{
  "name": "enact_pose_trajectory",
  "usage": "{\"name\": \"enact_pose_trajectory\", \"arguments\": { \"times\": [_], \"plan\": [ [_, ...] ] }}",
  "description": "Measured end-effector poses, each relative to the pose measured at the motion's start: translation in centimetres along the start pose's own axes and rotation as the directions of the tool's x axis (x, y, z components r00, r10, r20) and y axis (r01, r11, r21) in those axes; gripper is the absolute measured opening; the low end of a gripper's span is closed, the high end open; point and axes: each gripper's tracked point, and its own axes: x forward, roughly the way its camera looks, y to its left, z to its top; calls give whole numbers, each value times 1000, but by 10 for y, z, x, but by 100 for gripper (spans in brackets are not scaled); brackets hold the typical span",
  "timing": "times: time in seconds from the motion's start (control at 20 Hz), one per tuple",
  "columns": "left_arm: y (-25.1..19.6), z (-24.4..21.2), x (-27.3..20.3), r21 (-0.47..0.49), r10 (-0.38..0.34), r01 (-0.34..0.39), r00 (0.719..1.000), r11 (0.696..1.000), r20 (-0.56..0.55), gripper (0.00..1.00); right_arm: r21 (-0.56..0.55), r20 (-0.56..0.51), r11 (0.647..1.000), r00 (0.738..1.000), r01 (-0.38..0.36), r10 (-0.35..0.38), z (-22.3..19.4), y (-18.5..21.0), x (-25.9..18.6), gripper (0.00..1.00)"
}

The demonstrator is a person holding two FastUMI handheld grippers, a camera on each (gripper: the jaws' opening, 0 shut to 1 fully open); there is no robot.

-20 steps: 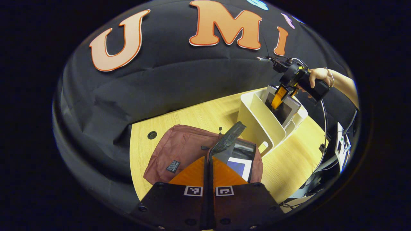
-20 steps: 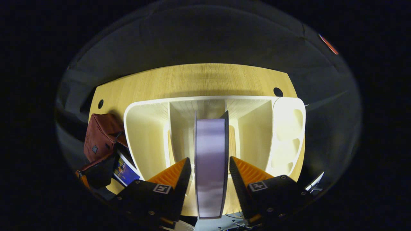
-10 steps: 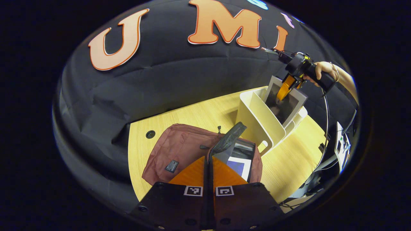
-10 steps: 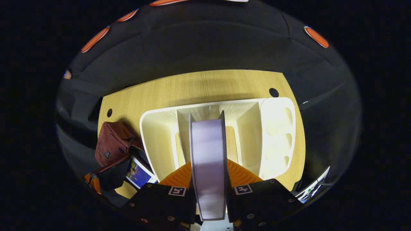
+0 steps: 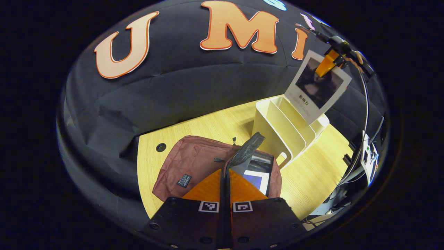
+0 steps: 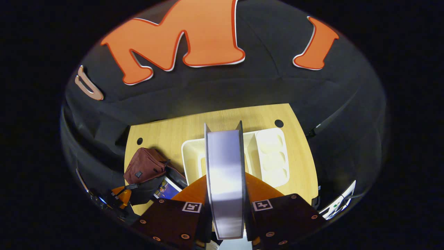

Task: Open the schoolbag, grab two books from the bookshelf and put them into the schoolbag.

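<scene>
The maroon schoolbag (image 5: pixel 194 161) lies open on the wooden table, with a blue-and-white book (image 5: pixel 258 177) inside it. My left gripper (image 5: pixel 224 172) is shut on the bag's black mesh flap (image 5: pixel 246 151) and holds it up. A second book (image 5: pixel 319 86), white-edged with a dark cover, hangs in the air above the white bookshelf (image 5: pixel 277 128), with my right gripper (image 5: pixel 327 64) shut on its top. In the right gripper view the book's page edge (image 6: pixel 225 194) stands between my fingers at the right gripper (image 6: pixel 226 176). Below it are the bookshelf (image 6: pixel 270 156), the schoolbag (image 6: pixel 145 166) and the left gripper (image 6: pixel 119 196).
The table (image 5: pixel 208 125) has round cable holes (image 5: pixel 161 147) near its back corners. White equipment with cables (image 5: pixel 367 156) stands past the table's right edge. The booth's black cloth wall closes off the back.
The right gripper shut on the book and lifted it straight up out of the bookshelf, well above it now. The left gripper kept holding the bag's flap in place.
</scene>
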Motion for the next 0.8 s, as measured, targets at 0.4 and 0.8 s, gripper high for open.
{"name": "enact_pose_trajectory", "arguments": {
  "times": [0.4, 0.8],
  "plan": [
    [-3, 2, -1, 21, 3, -3, 1000, 1000, -6, 1, 191, 101, 939, 957, -286, 270, -88, 41, -59, 38],
    [-11, 1, 0, 53, -7, 8, 1000, 999, -25, 1, 528, 166, 688, 855, -497, 491, -190, 87, 25, 37]
  ]
}}
